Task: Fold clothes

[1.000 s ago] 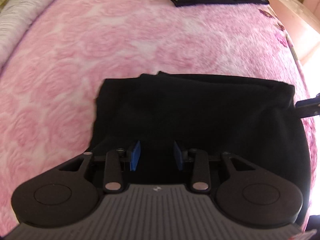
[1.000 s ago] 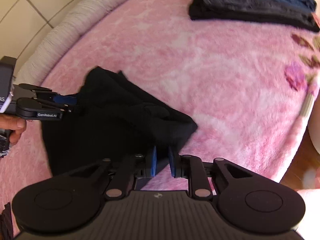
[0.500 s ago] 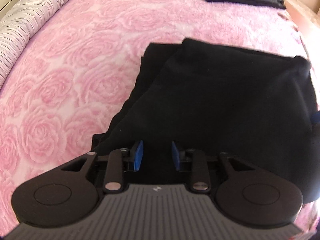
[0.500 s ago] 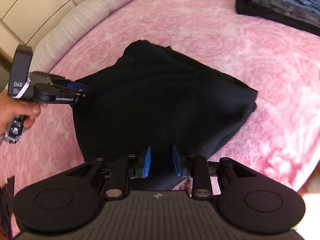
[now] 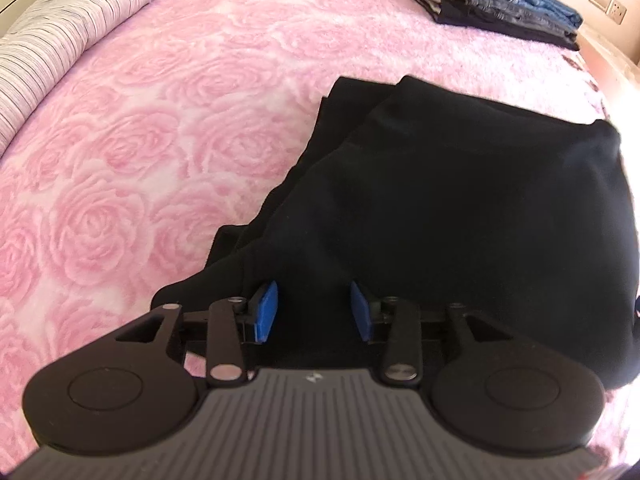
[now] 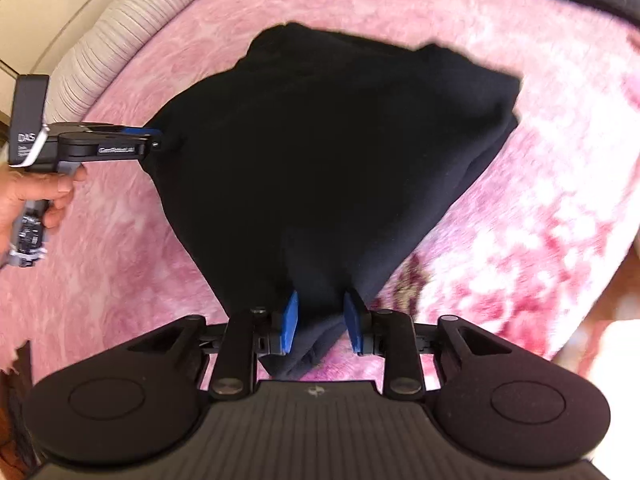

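A black garment [image 5: 460, 208] lies folded in layers on the pink rose-patterned bedspread [image 5: 140, 140]. Its near edge rises into my left gripper [image 5: 313, 312], whose blue pads press on thick cloth. In the right wrist view the garment [image 6: 328, 152] is pulled into a diamond. One corner runs to the left gripper [image 6: 154, 140], held by a hand [image 6: 28, 200]. The nearest corner is bunched between the pads of my right gripper [image 6: 322, 328], which is shut on it.
A stack of folded dark and blue clothes [image 5: 492, 4] sits at the far side of the bed. A striped grey bolster [image 5: 60, 36] runs along the left edge. The bed's right edge [image 6: 600, 280] drops off close to the right gripper.
The garment has gone from a crumpled heap to a flatter folded shape and now sits closer to both cameras. The right gripper's pads stand wider apart on thicker cloth.
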